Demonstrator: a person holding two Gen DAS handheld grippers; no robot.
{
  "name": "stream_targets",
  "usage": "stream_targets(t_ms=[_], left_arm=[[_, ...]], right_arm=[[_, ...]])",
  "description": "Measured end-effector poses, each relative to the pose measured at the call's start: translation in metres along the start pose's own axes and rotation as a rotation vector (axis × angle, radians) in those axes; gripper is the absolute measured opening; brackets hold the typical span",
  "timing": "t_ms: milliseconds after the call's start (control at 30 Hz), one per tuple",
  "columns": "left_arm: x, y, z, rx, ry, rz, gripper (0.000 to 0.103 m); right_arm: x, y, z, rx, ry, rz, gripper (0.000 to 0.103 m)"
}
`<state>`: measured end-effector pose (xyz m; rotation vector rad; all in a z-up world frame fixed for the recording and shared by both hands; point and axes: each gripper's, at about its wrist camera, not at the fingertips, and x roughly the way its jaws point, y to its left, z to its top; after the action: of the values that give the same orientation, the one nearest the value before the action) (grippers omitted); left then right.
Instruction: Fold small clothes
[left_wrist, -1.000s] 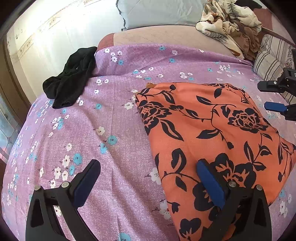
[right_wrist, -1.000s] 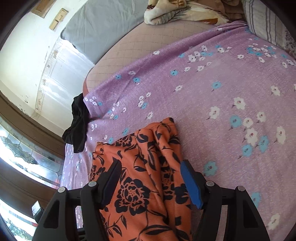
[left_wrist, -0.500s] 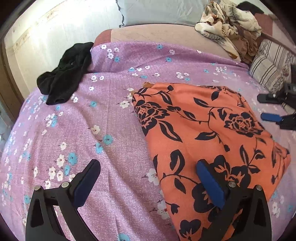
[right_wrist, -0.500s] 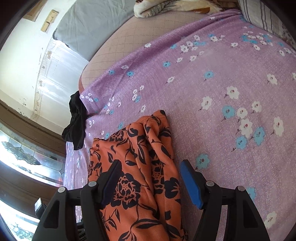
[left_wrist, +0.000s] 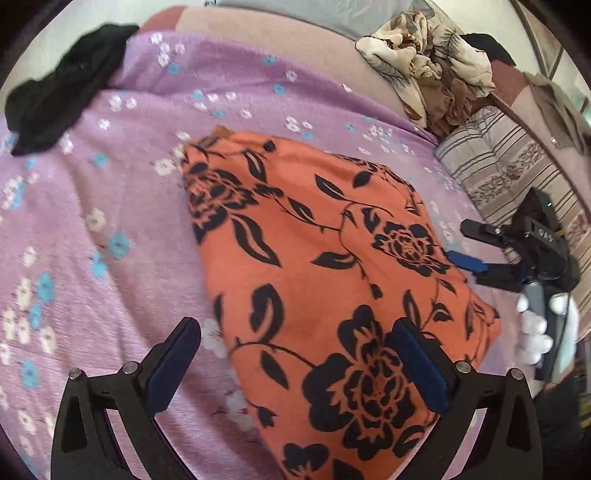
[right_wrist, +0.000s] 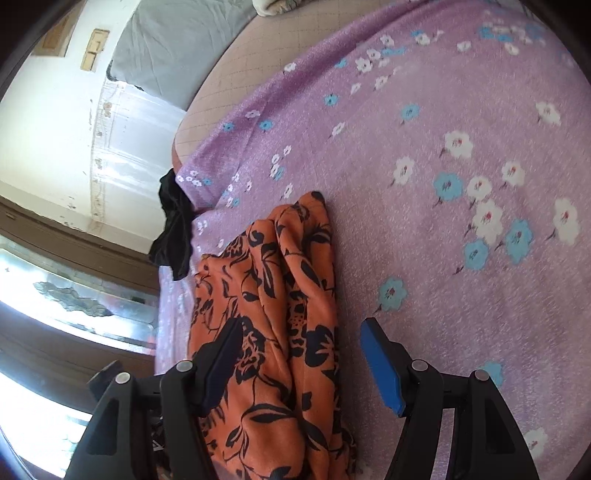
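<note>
- The bed (left_wrist: 110, 206) bears the orange floral garment (left_wrist: 317, 266), spread flat in its middle, ready for folding.
- A black cloth (left_wrist: 62, 96) lies well apart from the garment.
- The left gripper (left_wrist: 295, 365) and right gripper (right_wrist: 303, 358) hover at opposite edges of the garment, fingers apart, gripping nothing.

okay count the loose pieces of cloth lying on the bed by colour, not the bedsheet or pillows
Orange with black flowers: 1, the orange garment spread on the purple sheet
Black: 1, the black garment bunched at the sheet's far edge
Cream and brown print: 1, the crumpled cloth by the striped cushion
Total: 3
</note>
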<state>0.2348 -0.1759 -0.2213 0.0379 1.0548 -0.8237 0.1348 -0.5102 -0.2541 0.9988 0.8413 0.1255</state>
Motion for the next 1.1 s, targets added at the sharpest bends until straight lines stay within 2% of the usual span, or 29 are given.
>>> stream_targets(t_ms=[167,267,367,500,567,633,667,700,733,800,900,1000,1100], left_arm=[[0.005,0.003,0.001,-0.034,0.002,-0.042,0.103],[0.014,0.007,0.001,-0.068,0.035,-0.081,0.103],[0.025,0.007,0.001,-0.094,0.05,-0.094,0.103],[0.027,0.001,0.006,-0.102,0.061,-0.121,0.102],[0.028,-0.002,0.005,-0.091,0.074,-0.105,0.101],[0.026,-0.004,0.006,-0.088,0.063,-0.077,0.092],[0.025,-0.004,0.006,-0.09,0.056,-0.059,0.081],[0.023,-0.004,0.007,-0.091,0.049,-0.049,0.075],[0.02,-0.004,0.008,-0.091,0.044,-0.042,0.064],[0.015,0.0,0.01,-0.094,0.04,-0.055,0.051],[0.005,-0.002,0.008,-0.072,0.027,-0.05,0.046],[-0.015,-0.011,0.006,-0.012,-0.005,-0.011,0.045],[-0.037,-0.012,0.007,0.004,-0.045,-0.014,0.044]], right_arm=[[0.02,-0.008,-0.002,0.03,0.084,0.054,0.074],[0.04,-0.008,-0.006,0.036,0.136,0.077,0.075],[0.053,0.008,-0.012,-0.025,0.127,0.078,0.081],[0.063,0.021,-0.02,-0.07,0.092,0.049,0.081],[0.065,0.026,-0.024,-0.079,0.078,0.04,0.079],[0.068,0.032,-0.028,-0.068,0.087,0.042,0.07],[0.071,0.036,-0.032,-0.064,0.092,0.042,0.062],[0.072,0.043,-0.036,-0.083,0.089,0.028,0.056],[0.071,0.051,-0.039,-0.111,0.079,0.006,0.055],[0.068,0.067,-0.044,-0.157,0.056,-0.033,0.052],[0.055,0.085,-0.054,-0.209,0.012,-0.041,0.047],[0.043,0.096,-0.068,-0.231,-0.008,-0.045,0.045],[0.03,0.109,-0.08,-0.25,-0.047,-0.031,0.045]])
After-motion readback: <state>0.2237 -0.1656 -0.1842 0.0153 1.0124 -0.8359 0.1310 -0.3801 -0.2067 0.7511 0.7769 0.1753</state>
